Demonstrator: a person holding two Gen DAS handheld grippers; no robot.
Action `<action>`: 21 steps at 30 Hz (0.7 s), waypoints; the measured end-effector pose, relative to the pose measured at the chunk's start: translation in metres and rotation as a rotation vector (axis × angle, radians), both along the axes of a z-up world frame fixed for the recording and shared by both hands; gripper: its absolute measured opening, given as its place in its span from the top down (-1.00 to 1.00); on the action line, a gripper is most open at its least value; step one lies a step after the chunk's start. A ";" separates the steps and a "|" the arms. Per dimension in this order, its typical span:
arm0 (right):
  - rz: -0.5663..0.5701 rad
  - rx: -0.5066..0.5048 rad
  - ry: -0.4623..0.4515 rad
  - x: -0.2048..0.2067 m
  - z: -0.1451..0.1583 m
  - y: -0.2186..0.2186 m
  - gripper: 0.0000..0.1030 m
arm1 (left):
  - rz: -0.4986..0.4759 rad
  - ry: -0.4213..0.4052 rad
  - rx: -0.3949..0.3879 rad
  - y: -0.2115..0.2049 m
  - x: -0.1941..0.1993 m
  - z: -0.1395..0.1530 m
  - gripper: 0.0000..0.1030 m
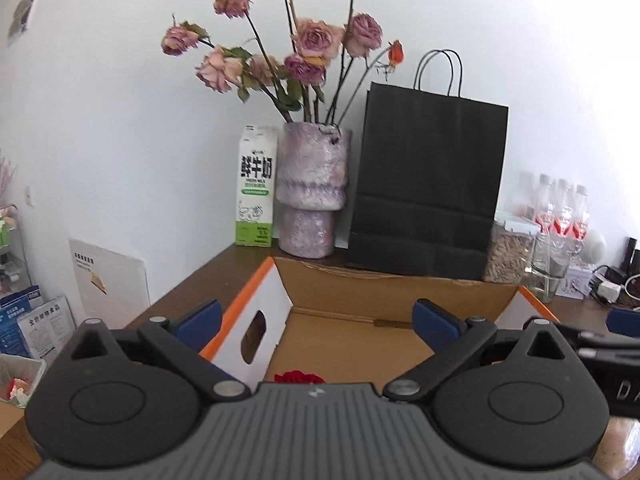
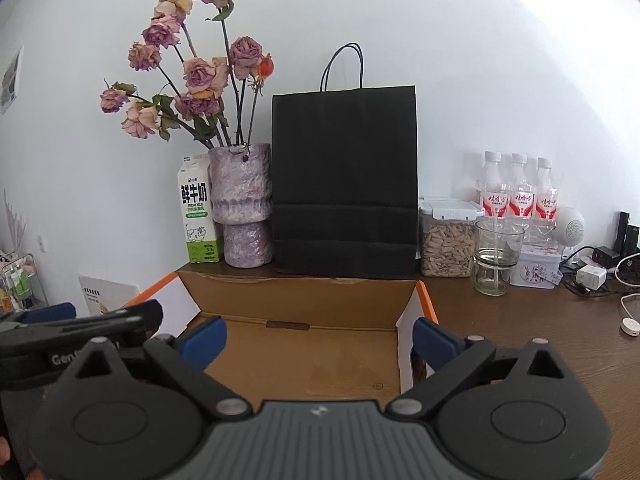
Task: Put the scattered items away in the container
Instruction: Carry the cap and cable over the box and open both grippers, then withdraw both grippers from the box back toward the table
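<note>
An open cardboard box (image 1: pixel 384 292) with orange-edged white flaps sits on the brown table; it also shows in the right wrist view (image 2: pixel 304 300). A red flower-like item (image 1: pixel 299 377) lies on the box floor, just ahead of my left gripper's body. My left gripper (image 1: pixel 318 322) is open and empty, hovering over the box's near side. My right gripper (image 2: pixel 320 340) is open and empty, also over the box. The left gripper (image 2: pixel 80 328) shows at the left edge of the right wrist view.
Behind the box stand a milk carton (image 1: pixel 256 192), a purple vase (image 1: pixel 312 196) of dried roses, a black paper bag (image 1: pixel 424 188), a seed jar (image 2: pixel 448 240), a glass (image 2: pixel 496 256) and water bottles (image 2: pixel 518 192). Cables and chargers (image 2: pixel 592 276) lie far right.
</note>
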State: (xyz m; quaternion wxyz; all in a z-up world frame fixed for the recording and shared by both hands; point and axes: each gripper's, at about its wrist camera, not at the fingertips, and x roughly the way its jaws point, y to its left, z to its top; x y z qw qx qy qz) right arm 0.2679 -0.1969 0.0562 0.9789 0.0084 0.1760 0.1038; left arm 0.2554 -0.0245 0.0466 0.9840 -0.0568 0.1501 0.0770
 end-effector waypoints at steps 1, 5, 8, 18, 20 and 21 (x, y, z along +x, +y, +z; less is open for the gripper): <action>-0.002 -0.011 -0.002 -0.001 0.000 0.002 -1.00 | 0.000 -0.001 -0.007 0.001 0.000 0.001 -1.00; -0.008 -0.033 -0.012 -0.004 0.001 0.005 -1.00 | 0.003 0.023 -0.020 0.003 0.002 -0.001 -1.00; -0.011 -0.030 -0.011 -0.003 0.001 0.004 -1.00 | 0.006 0.029 -0.022 0.004 0.002 -0.003 -1.00; -0.017 -0.028 -0.013 -0.005 0.001 0.003 -1.00 | 0.005 0.034 -0.022 0.004 0.003 -0.005 -1.00; -0.018 -0.027 -0.014 -0.005 0.001 0.003 -1.00 | 0.005 0.034 -0.022 0.004 0.003 -0.005 -1.00; -0.019 -0.027 -0.015 -0.005 0.001 0.003 -1.00 | 0.005 0.034 -0.021 0.004 0.003 -0.005 -1.00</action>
